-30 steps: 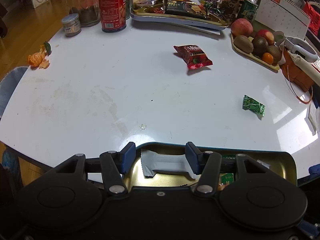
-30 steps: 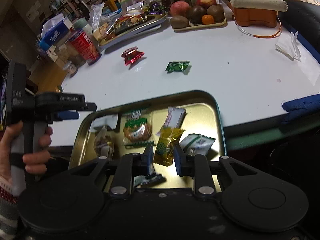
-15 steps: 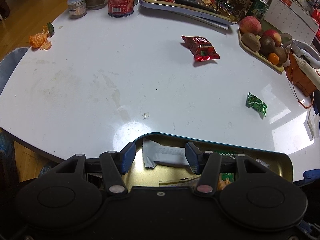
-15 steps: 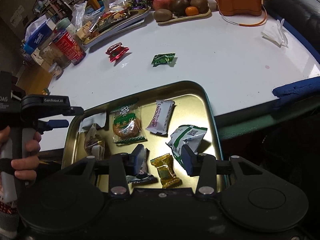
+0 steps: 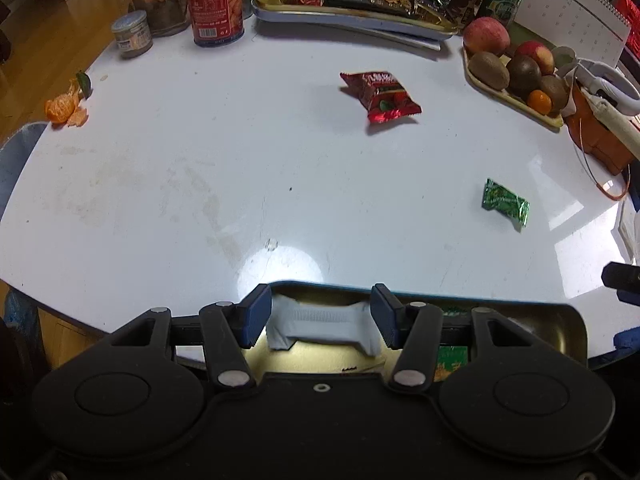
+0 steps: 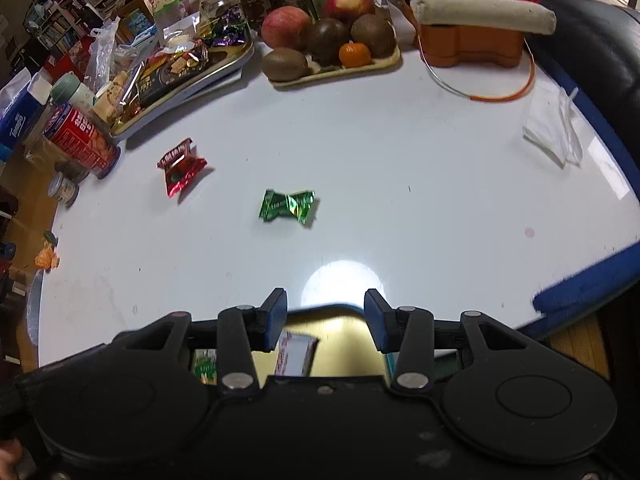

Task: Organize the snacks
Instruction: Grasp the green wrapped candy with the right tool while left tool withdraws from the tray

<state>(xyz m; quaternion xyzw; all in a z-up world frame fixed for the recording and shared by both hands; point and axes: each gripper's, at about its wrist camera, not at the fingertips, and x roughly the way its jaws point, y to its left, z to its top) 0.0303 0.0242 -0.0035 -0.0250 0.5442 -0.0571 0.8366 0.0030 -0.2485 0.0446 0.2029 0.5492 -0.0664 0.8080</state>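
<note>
Right gripper [image 6: 325, 316] wide, empty; green candy [image 6: 287, 205] at 11 o'clock, long axis crosswise. Left gripper [image 5: 318, 316] spread around a white packet [image 5: 324, 326], contact unclear.

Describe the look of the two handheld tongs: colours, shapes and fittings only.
Both the left tongs and right tongs have a matte black body with two round discs, black linkage arms fixed by silver rivets, and dark blue ribbed fingertips. No cables or markings show.
</note>
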